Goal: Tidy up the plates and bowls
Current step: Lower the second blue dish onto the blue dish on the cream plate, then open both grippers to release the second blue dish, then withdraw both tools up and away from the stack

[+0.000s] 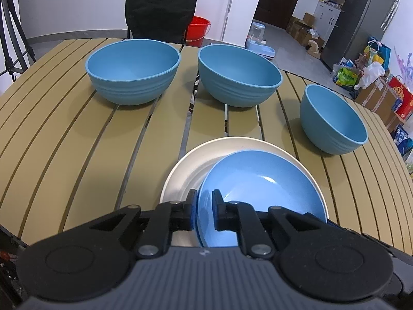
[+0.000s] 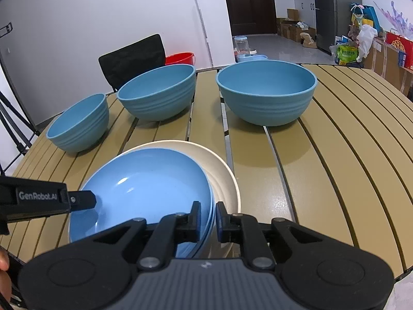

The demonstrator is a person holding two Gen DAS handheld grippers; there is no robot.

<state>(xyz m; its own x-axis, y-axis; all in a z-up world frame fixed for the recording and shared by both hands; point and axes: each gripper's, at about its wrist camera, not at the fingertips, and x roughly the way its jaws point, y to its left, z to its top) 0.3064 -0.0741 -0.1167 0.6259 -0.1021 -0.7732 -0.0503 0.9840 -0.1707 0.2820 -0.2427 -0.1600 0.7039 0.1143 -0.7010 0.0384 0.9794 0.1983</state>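
Left gripper (image 1: 204, 193) and right gripper (image 2: 207, 205) each straddle the rim of the blue plate (image 1: 258, 180), one on either side of it. The left jaws are closed onto the rim. The right jaws stand narrow about it, but I cannot tell whether their pads actually press. The blue plate lies nested in a wider cream plate (image 1: 185, 170), pushed off-centre toward my side so that a crescent of cream shows beyond it. Its edge looks doubled in the right wrist view, so a second blue plate may sit beneath it; I cannot be sure. The surface is glossy and carries a bright highlight, so I judge it smooth and liable to slip between flat pads. It looks rigid, shallow and fairly light, and apt to tip if held from one side only. The rim is the only sensible purchase: one pad over the lip, one under it, with opposite grips to keep it level. The cream plate below is likewise stiff and would probably slide with any sideways drag. Both plates rest near the front edge of the slatted table (image 1: 77, 142). Farther back stand one large ribbed bowl (image 1: 133, 72), a second large ribbed bowl (image 1: 240, 77) beside it, and a small bowl (image 1: 333, 121) off to the right in the left wrist view. All three are upright, empty and apart from one another.
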